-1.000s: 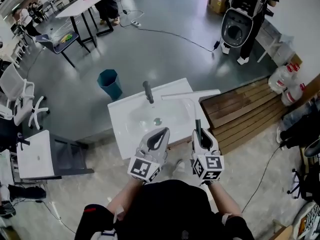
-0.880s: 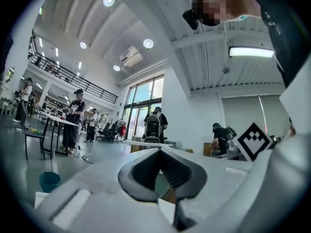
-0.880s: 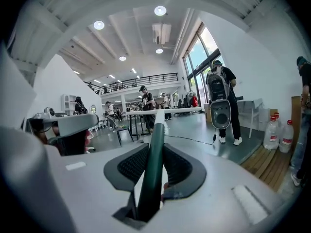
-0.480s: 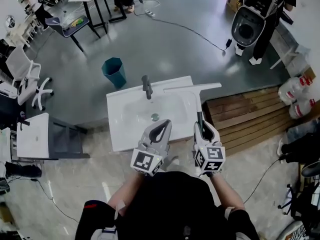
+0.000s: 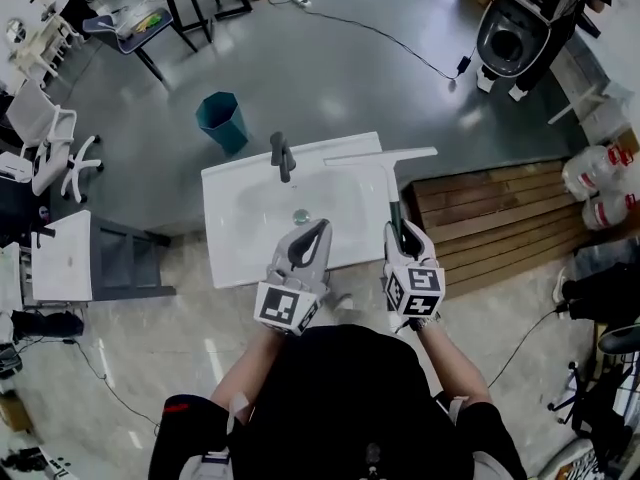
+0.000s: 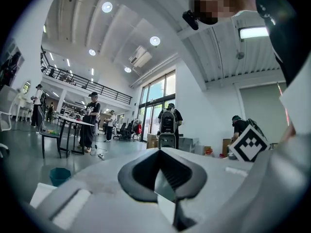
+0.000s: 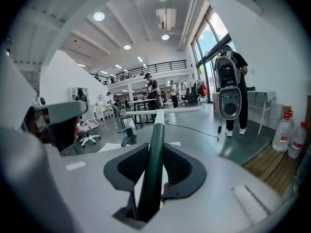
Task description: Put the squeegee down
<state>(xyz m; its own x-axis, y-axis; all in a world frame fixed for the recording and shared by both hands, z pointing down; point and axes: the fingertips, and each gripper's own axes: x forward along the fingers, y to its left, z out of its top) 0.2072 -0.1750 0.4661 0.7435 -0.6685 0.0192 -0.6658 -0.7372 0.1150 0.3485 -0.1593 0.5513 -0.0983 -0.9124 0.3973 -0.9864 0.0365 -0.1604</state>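
Our right gripper (image 5: 401, 232) is clenched on the dark handle of the squeegee (image 5: 389, 180), and the handle fills the narrow gap between its jaws. The squeegee reaches out over the right side of the white basin (image 5: 235, 238), its blade lying crosswise near the far edge. Our left gripper (image 5: 317, 228) has its tips together and holds nothing.

We hold both grippers out ahead of the torso, side by side, near but apart. Left hand-held gripper (image 5: 318, 231): jaws meet at the tips, nothing between them, pointing roughly level. Right hand-held gripper (image 5: 400, 231): tipped slightly down, jaws clamped on the squeegee (image 5: 393, 206) handle. Left forearm (image 5: 246, 368) and right forearm (image 5: 452, 373) bare, reaching forward.
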